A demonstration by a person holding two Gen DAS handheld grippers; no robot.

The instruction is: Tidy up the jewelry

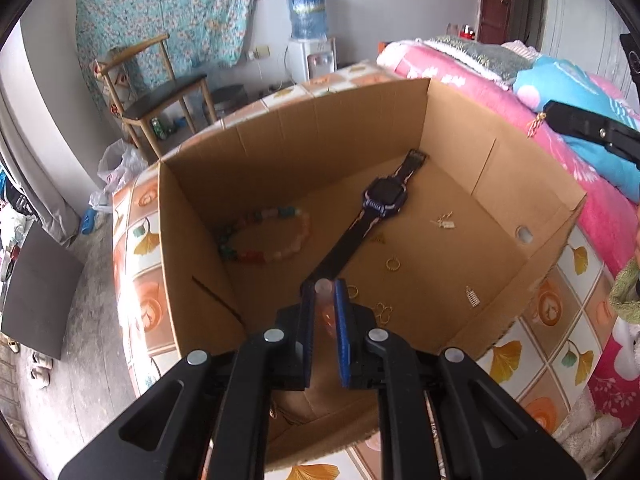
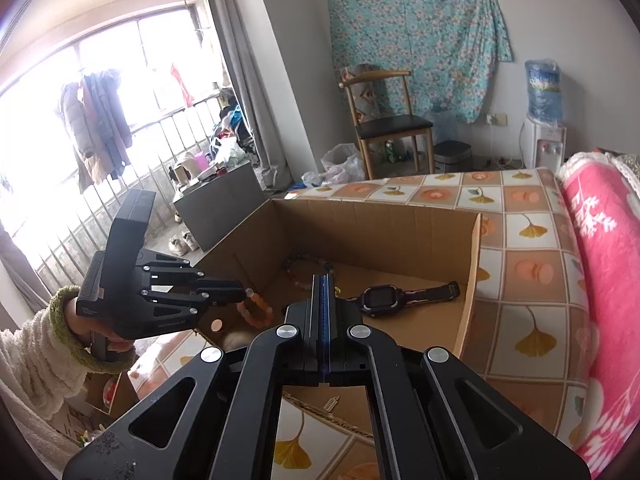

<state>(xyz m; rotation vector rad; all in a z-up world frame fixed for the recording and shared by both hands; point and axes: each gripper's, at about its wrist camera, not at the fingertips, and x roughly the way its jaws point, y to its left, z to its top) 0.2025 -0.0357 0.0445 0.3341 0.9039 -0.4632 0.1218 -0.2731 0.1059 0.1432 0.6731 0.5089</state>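
Left tool (image 1: 325,286): nearly closed, translucent orange-pink bead bracelet (image 2: 256,311) pinched between blue pads, held above near edge of open brown cardboard box (image 1: 280,128). Right tool (image 2: 323,280): pressed fully closed; small gold trinket (image 1: 535,123) seen at tip in left wrist view, grip not confirmed. On box floor: small gold rings (image 1: 393,264), black smartwatch with strap (image 1: 384,196), multicoloured bead bracelet (image 1: 266,238). Box set on patterned bed cover (image 2: 520,240).

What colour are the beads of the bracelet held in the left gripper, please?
Orange to pale pink beads on the bracelet, clearest in the right wrist view.
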